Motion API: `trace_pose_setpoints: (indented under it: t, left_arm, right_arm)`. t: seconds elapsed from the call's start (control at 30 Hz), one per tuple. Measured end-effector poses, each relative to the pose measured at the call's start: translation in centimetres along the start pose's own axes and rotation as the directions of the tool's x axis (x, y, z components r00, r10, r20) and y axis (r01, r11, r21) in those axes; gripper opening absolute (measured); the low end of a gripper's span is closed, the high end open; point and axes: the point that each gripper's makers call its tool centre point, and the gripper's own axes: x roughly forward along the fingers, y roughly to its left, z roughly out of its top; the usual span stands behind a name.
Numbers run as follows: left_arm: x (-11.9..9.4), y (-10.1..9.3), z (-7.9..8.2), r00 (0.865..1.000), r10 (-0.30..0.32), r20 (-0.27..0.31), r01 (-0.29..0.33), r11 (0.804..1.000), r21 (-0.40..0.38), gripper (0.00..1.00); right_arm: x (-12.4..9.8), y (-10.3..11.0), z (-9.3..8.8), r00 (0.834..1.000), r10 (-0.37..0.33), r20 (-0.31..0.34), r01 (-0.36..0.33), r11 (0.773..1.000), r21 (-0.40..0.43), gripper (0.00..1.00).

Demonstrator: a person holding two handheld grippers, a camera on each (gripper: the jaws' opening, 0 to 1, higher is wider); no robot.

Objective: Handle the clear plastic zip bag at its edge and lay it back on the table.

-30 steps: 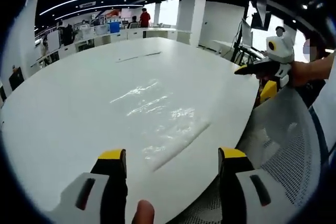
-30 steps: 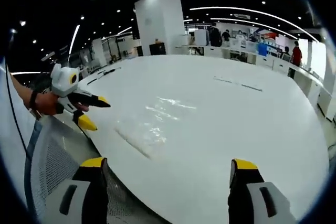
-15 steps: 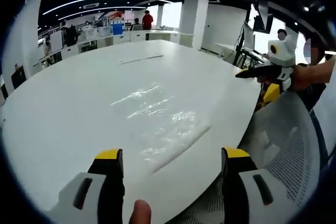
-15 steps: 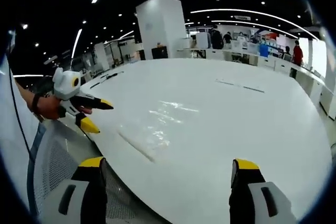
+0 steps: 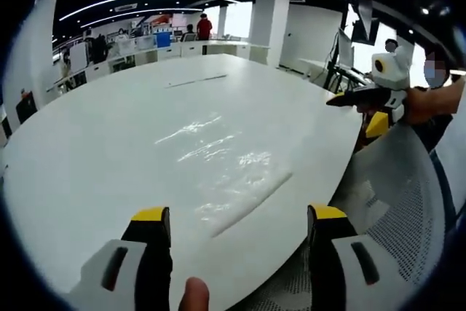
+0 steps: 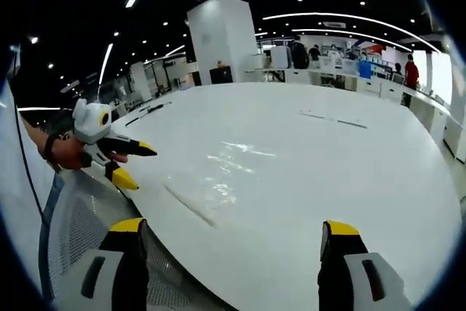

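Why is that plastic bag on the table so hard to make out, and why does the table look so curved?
Left gripper view: the clear zip bag shows mainly as ceiling-light glare on the white table. Right gripper view: same glints on the bag; the fisheye lens bows the table edge.

Large white rounded tabletop (image 5: 87,151) (image 6: 349,180), clear plastic zip bag (image 5: 226,172) (image 6: 211,176) lying flat near its curved near edge, thin dark strip (image 5: 193,80) (image 6: 331,118) lying toward the far edge.
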Motion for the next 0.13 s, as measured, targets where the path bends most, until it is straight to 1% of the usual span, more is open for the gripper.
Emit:
trace_pose_setpoints:
  t: [0.13]
  left_arm:
    - [0.00,0.19,-0.08,1.000,0.009,0.000,-0.009,1.000,-0.001,0.77]
  right_arm:
    - [-0.03,0.06,-0.02,1.000,0.001,0.000,-0.001,1.000,-0.001,1.00]
